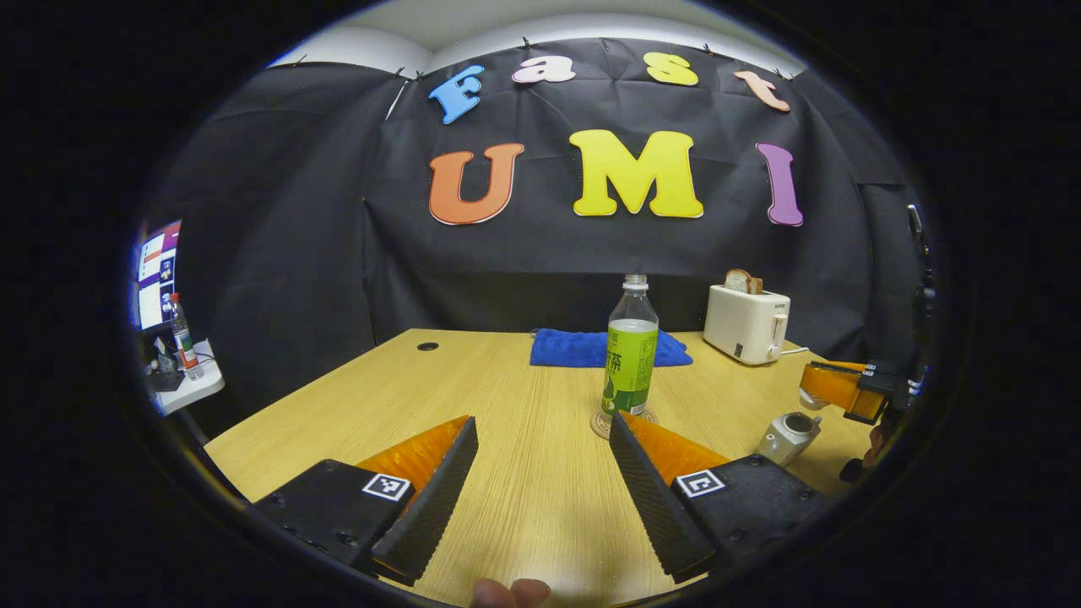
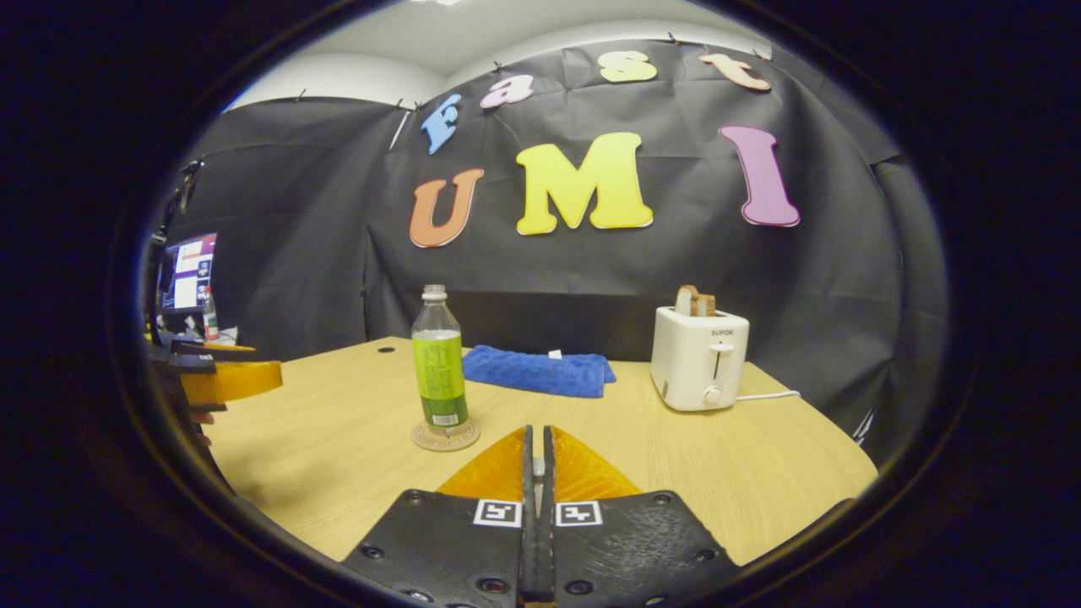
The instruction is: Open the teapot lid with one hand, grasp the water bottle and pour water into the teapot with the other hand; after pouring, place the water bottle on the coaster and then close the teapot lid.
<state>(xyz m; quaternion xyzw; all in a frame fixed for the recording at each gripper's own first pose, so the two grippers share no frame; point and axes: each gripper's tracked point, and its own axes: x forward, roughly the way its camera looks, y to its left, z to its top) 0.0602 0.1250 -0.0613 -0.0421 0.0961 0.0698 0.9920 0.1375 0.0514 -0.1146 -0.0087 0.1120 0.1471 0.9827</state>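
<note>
Standing on coaster: bottle, part-full.

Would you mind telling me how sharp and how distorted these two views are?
Left gripper view: the water bottle is sharp, and the table edges bow from the fisheye. Right gripper view: the toaster is crisp, and a soft shadow lies beside the coaster.

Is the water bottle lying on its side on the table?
No, the water bottle stands upright on the round coaster, as the right gripper view shows plainly.
</note>
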